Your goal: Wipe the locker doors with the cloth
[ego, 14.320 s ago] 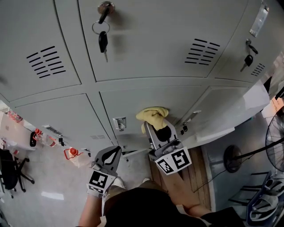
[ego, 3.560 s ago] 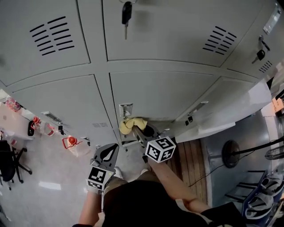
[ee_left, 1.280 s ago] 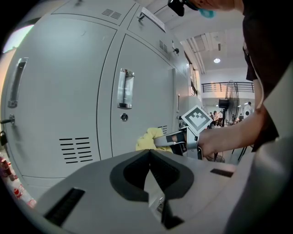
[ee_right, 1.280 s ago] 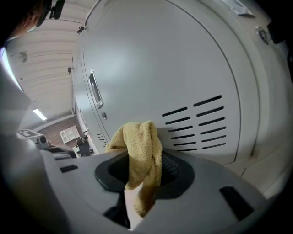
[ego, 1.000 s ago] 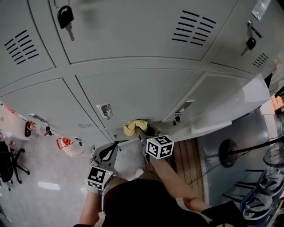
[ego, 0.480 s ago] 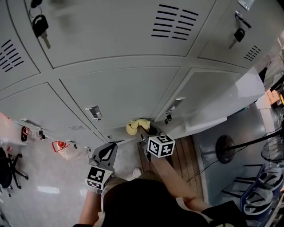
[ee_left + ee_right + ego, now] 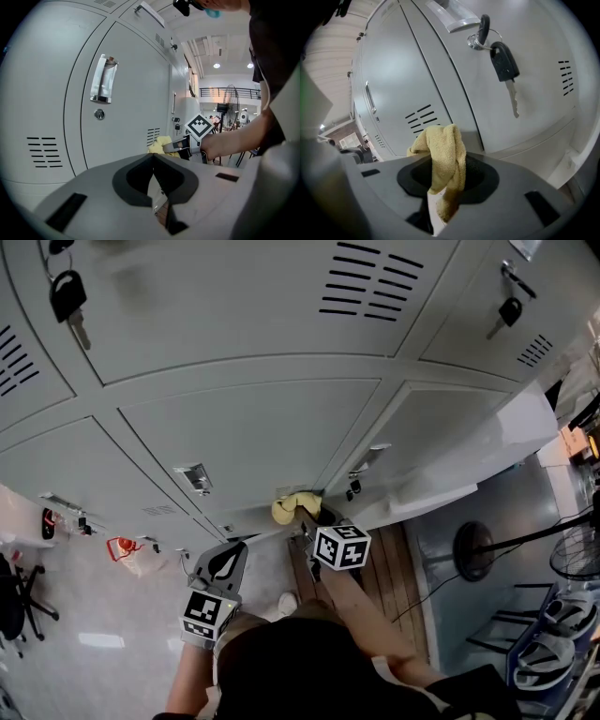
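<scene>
In the head view the yellow cloth [image 7: 293, 506] lies low against the grey lower locker door [image 7: 253, 437], near its bottom edge. My right gripper [image 7: 311, 521] is shut on it. The right gripper view shows the cloth [image 7: 440, 145] bunched and hanging over the closed jaws of that gripper [image 7: 443, 166], with the locker front just beyond; whether they touch I cannot tell there. My left gripper [image 7: 223, 566] hangs lower left, away from the lockers. Its jaws [image 7: 153, 155] meet with nothing between them. From there I see the cloth [image 7: 161, 143] and the right gripper's marker cube [image 7: 200, 126].
A black key [image 7: 505, 63] hangs from a lock just above the cloth. More keys [image 7: 67, 298] [image 7: 509, 311] hang from upper doors. A latch [image 7: 194, 477] sits left of the cloth. A pale open door panel [image 7: 469, 470] juts out at right; a standing fan [image 7: 574, 563] is beyond.
The right gripper and cloth have slid a little to the right along the bottom of the door, away from the latch. The left gripper has stayed where it was.
</scene>
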The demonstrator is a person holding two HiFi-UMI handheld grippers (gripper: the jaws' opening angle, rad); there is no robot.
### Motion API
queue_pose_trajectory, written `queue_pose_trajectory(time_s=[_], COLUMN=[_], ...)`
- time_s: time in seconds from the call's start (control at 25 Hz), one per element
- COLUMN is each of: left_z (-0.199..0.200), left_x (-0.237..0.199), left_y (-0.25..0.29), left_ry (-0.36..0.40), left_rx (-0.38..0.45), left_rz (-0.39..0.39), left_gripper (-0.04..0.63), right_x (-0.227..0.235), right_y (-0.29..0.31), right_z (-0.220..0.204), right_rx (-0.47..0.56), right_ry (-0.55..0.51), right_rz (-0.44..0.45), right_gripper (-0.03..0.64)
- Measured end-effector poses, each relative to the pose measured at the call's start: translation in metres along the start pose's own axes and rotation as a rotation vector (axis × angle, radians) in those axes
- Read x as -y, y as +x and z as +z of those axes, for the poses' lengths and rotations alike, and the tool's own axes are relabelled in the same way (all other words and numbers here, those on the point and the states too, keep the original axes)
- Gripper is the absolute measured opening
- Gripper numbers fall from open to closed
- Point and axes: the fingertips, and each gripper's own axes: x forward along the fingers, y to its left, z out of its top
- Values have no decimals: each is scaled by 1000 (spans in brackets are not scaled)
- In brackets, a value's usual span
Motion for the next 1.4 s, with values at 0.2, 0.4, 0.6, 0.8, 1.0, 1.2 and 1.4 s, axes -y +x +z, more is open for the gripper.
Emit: queue_pose_trajectory(time_s=[0.2,0.4,0.6,0.8,1.0,1.2,1.4], left_z=[-3,-4,-7,-2,-1,7,15], left_x=[-4,-3,4,8,17,31,43], left_y=[2,8,13,22,31,39,46], left_ry=[18,12,3,17,27,44,72], left_rx=[17,10,-14,-2,-6,2,4], left_rz=[-12,-56,-124,-180,-250,-329,-385], left_gripper=[8,8,8,8,8,8,8], right_x=[7,13,17,23,22,15,2], right_y=[-5,-17,-34,-58,-85,-114,-142], right_z=[-6,-12,-19,-25,-24,-20,-13], right_rx=[1,15,38,68,106,139,175], right_ry=[26,47,78,104,94,70,32], right_rz=[-32,-70,-105,-153,-192,-219,-228], right_gripper=[127,127,127,127,127,127,127])
